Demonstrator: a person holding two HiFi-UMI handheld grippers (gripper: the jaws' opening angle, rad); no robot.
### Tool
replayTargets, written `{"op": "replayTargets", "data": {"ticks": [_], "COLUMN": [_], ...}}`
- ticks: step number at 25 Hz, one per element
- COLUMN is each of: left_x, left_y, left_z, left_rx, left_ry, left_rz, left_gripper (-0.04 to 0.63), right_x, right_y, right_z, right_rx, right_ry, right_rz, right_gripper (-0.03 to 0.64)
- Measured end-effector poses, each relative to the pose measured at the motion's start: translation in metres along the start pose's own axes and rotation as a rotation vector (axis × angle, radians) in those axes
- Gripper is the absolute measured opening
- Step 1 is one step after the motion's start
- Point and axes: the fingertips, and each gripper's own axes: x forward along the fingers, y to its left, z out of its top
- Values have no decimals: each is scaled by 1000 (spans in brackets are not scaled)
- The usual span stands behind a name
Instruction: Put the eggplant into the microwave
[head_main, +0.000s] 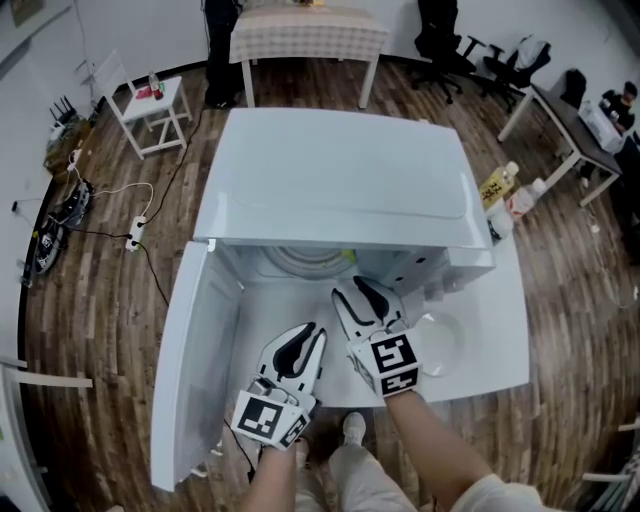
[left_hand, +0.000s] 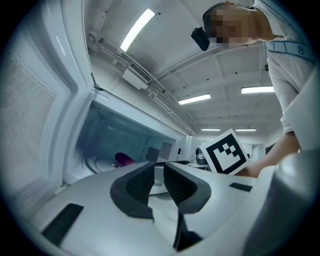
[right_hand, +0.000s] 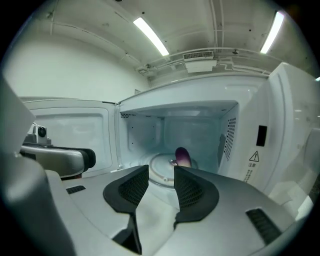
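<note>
The purple eggplant (right_hand: 183, 156) lies on the glass turntable (right_hand: 156, 164) inside the open white microwave (head_main: 335, 175). The left gripper view also catches the eggplant (left_hand: 124, 159), deep in the cavity. Both grippers hang just in front of the opening. My right gripper (head_main: 356, 292) is at the cavity's mouth, jaws apart and empty; its jaw gap (right_hand: 161, 176) frames the turntable. Nearer me and a little left, my left gripper (head_main: 308, 340) is level, its pads (left_hand: 142, 182) slightly apart with nothing between them. Neither gripper touches the eggplant.
The microwave door (head_main: 190, 360) swings out to the left, close beside my left gripper. A white dish (head_main: 442, 340) sits on the white table (head_main: 500, 340) at the right. Bottles (head_main: 505, 190) stand by the microwave's right side.
</note>
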Motion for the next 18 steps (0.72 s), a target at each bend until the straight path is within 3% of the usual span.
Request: {"op": "replayTargets", "data": {"ticks": [18], "left_x": [-27], "left_y": [-61], "left_z": [39], "left_rx": [52], "left_ry": [11], "left_rz": [-151], "left_gripper": [49], "right_x": [-104], "right_y": [29], "right_z": [31], "right_rx": [45], "right_ry": [-92], "right_rz": [-42], "right_gripper": [164]}}
